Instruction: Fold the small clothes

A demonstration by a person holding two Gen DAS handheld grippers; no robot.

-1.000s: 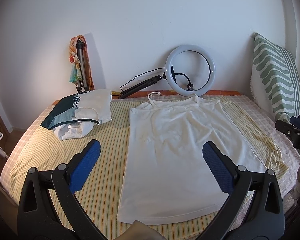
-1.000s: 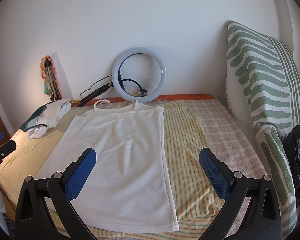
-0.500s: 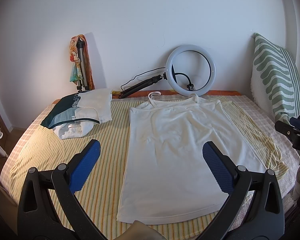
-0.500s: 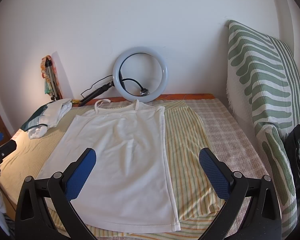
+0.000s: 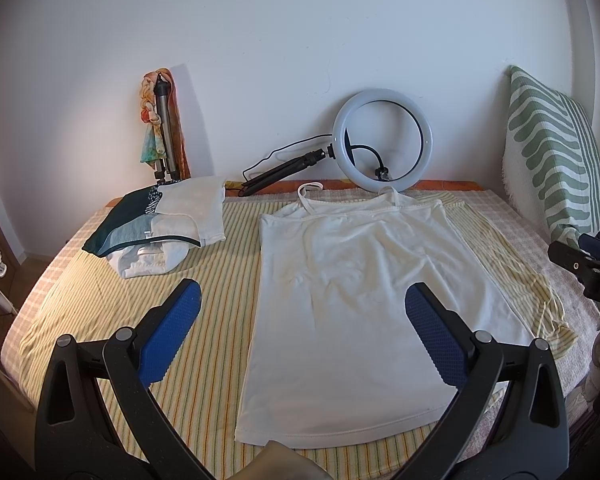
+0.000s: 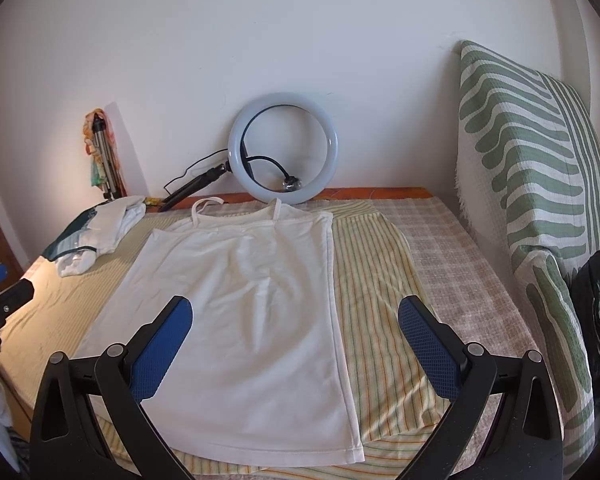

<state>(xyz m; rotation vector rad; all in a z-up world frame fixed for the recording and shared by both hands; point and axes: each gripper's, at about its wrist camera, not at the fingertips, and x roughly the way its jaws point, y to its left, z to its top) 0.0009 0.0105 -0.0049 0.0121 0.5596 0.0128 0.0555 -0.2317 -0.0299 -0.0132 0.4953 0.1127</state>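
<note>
Camisole first: a white, thin-strapped cotton camisole (image 5: 360,300) lies spread flat, front up, on a yellow striped cloth (image 5: 212,280) that covers the bed (image 6: 452,264). Its hem is at the near edge and its straps point to the far wall, a layout that looks meant to give both side seams clear access for a lengthwise fold. A few soft wrinkles cross its middle.

Left tongs (image 5: 302,322) hover above the near part of the bed, blue pads wide apart and holding nothing; the camisole's left seam runs between them, the right pad over the fabric, the left pad over bare striped cloth. Right tongs (image 6: 294,328) are likewise apart and empty, hanging over the camisole's right seam, with the left pad above the garment and the right pad above the checked bedcover. No fold has been made yet, I judge.

Further out, a pile of folded white and dark green clothes (image 5: 160,228) sits at the far left. A white ring light (image 5: 382,140) on its black stand leans against the wall beyond the straps, and a green-and-white patterned cushion (image 6: 532,168) stands at the right.
</note>
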